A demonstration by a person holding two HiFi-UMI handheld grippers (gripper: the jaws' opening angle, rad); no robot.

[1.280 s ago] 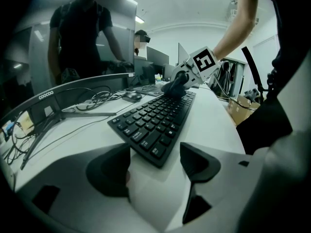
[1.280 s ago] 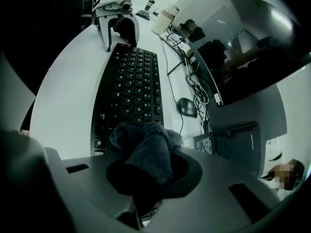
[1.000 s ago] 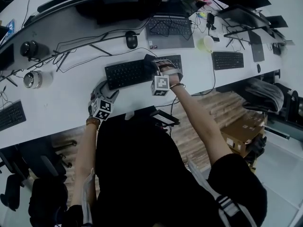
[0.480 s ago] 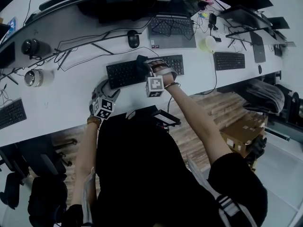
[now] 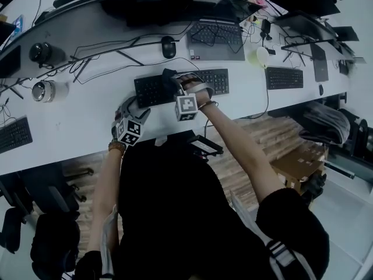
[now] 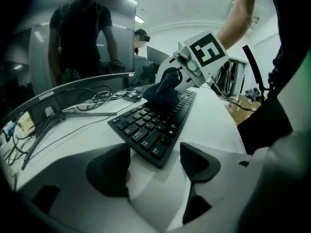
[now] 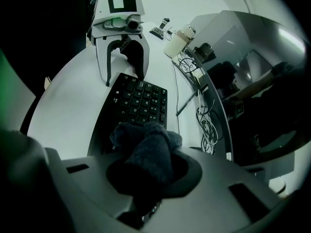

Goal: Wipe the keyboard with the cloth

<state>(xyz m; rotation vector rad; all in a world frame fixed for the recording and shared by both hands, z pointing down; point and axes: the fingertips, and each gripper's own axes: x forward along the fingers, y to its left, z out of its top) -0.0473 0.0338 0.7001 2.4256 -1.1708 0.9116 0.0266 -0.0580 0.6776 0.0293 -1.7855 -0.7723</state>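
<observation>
One wad of cloth (image 7: 146, 147) sits clamped in our right gripper (image 7: 146, 178), pressed on the keyboard (image 7: 141, 103) just ahead of its jaws. Our left gripper (image 6: 153, 166) gapes empty at the keyboard's corner. We judge the cloth soft, light, best pinched mid-wad.

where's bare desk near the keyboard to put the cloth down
Bare white desk left of the black keyboard, toward the round silvery object, and right of it before the second keyboard. Crowded behind: loose black cables, black mouse, grey laptop.
</observation>
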